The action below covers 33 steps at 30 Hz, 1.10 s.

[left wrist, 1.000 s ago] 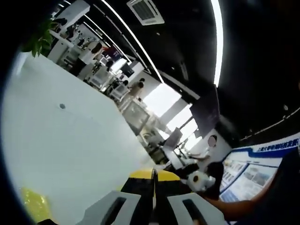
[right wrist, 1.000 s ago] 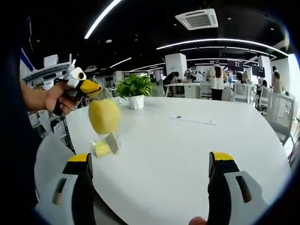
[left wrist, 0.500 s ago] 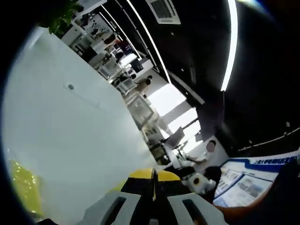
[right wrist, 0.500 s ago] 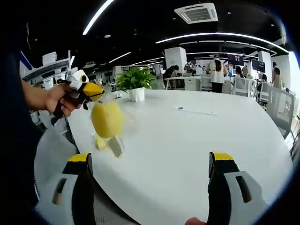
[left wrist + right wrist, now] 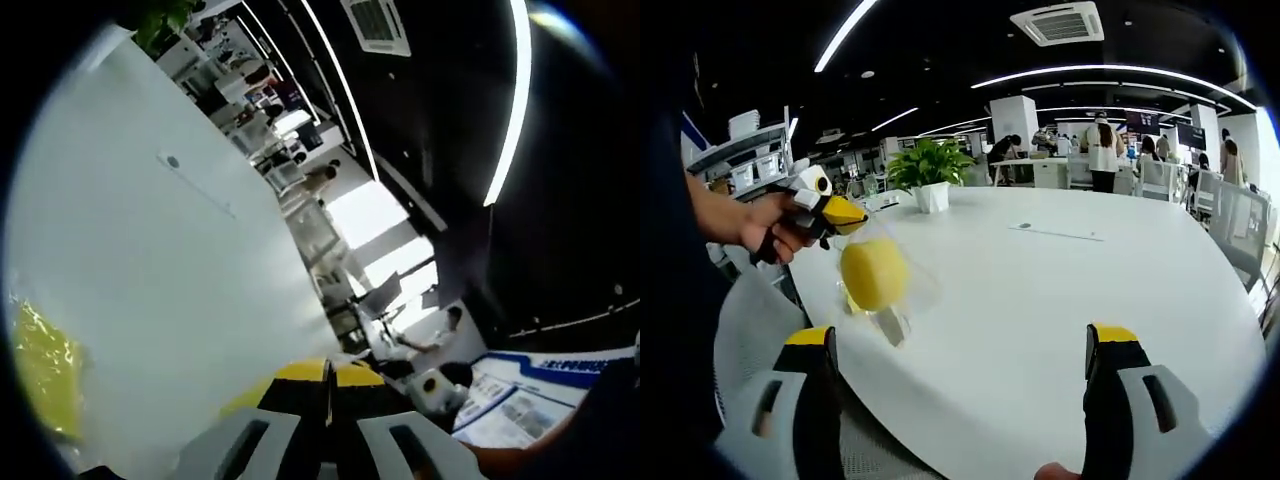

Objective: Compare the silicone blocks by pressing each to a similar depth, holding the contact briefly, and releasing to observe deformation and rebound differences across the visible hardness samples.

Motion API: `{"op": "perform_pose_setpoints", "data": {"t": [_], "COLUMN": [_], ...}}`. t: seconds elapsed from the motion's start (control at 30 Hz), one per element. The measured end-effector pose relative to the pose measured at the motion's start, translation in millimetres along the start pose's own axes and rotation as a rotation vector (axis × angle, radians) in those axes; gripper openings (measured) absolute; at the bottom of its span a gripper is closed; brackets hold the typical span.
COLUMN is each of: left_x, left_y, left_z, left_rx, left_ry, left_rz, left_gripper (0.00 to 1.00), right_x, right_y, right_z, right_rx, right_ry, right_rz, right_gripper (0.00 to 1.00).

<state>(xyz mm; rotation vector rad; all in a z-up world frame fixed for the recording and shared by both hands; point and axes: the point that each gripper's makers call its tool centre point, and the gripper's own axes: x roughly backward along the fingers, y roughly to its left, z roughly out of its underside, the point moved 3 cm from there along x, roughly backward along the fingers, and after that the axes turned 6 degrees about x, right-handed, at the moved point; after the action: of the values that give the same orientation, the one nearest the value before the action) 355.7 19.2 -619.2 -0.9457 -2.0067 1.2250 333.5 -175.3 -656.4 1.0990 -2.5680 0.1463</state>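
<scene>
Here, left tool [image 5: 845, 213] pinched on clear bag of yellow silicone block [image 5: 873, 274], right tool [image 5: 965, 385] jaws spread apart

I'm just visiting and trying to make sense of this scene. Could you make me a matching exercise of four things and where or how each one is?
Things:
1. round yellow silicone block in a clear plastic bag
2. green potted plant in a white pot
3. left gripper
4. right gripper

States:
A. jaws wide apart
B. standing on the far side of the white round table
C. hanging from a gripper
D. shut on the bag's top

Pairs: 1-C, 2-B, 3-D, 4-A
</scene>
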Motion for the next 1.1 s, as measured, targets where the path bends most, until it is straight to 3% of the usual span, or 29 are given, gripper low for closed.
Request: {"op": "perform_pose_setpoints", "data": {"t": [0.33, 0.53, 0.7, 0.9, 1.1], "left_x": [2.5, 2.5, 0.7, 1.2, 0.8], "left_y": [19.7, 28.3, 37.6, 54.5, 69.9], "left_z": [6.7, 10.6, 8.7, 6.4, -3.3], "left_rx": [0.092, 0.106, 0.163, 0.149, 0.187], "left_ry": [-0.013, -0.011, -0.029, -0.046, -0.090], "left_rz": [-0.016, -0.035, -0.040, -0.101, -0.133], "left_gripper": [0.00, 0.00, 0.00, 0.00, 0.00], "right_x": [0.1, 0.2, 0.3, 0.6, 1.1], "right_y": [2.6, 4.5, 5.3, 7.3, 7.7], "right_z": [3.9, 4.5, 4.5, 6.4, 5.6], "right_rx": [-0.010, -0.013, -0.020, -0.022, -0.025], "right_ry": [0.012, 0.016, 0.014, 0.018, 0.019], "right_rz": [0.003, 0.005, 0.008, 0.008, 0.008], "right_gripper": [0.97, 0.97, 0.97, 0.97, 0.97]}}
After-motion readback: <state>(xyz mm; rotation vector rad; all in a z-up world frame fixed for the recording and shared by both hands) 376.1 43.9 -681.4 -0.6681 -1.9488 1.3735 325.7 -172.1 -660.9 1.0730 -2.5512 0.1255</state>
